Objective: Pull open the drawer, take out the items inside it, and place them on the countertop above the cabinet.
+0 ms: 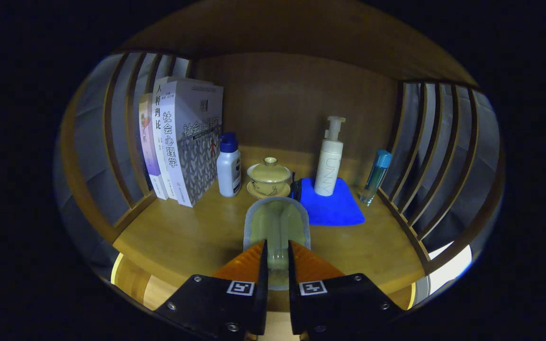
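My gripper (277, 245) is shut on the near end of an oblong pale yellow-green pad with a grey rim (277, 220). The pad reaches forward from the fingers over the wooden countertop (197, 232), towards its middle. I cannot tell whether the pad rests on the wood or hangs just above it. The countertop's front edge (168, 272) runs just below the fingers, and lighter wood shows beneath it.
Upright books (183, 147) stand back left beside a white bottle with a blue cap (229, 166). A lidded tea bowl on a saucer (269, 177) sits just beyond the pad. A pump bottle (329, 161) stands on a blue cloth (332, 206); a blue-capped clear bottle (375, 175) stands by the slatted right side.
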{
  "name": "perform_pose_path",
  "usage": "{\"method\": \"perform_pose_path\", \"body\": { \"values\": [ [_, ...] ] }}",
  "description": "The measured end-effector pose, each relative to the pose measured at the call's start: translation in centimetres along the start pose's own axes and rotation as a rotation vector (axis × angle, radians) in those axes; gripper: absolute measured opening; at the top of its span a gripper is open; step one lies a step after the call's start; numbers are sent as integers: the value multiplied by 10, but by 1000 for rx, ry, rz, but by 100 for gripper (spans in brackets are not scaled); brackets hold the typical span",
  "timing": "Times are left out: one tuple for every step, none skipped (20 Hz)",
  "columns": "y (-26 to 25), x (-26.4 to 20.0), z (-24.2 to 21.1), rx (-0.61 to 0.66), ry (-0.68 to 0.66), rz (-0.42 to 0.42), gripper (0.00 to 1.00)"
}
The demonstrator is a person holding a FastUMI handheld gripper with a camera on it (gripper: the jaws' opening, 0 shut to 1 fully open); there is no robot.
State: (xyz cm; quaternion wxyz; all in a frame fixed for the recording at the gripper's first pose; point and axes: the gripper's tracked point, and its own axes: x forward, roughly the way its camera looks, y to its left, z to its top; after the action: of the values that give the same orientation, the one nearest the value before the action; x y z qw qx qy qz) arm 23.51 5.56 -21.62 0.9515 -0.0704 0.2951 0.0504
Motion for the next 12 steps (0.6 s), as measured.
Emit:
{"method": "perform_pose_path", "body": {
  "values": [
    [-1, 4, 0, 2, -5, 1, 22],
    [-2, 9, -2, 1, 0, 1, 24],
    [-4, 10, -5, -1, 8, 1, 25],
    [-3, 15, -5, 0, 12, 12, 26],
    [-1, 15, -9, -2, 17, 21, 28],
    [0, 14, -8, -3, 10, 34, 30],
    [2, 13, -6, 4, -4, 45, 31],
    [3, 5, 0, 23, -35, 52, 44],
    [6, -2, 8, 53, -80, 68, 57],
    [7, -12, 16, 85, -132, 80, 70],
    [7, -25, 24, 108, -181, 89, 83],
    [4, -39, 29, 114, -214, 88, 96]
  ]
}}
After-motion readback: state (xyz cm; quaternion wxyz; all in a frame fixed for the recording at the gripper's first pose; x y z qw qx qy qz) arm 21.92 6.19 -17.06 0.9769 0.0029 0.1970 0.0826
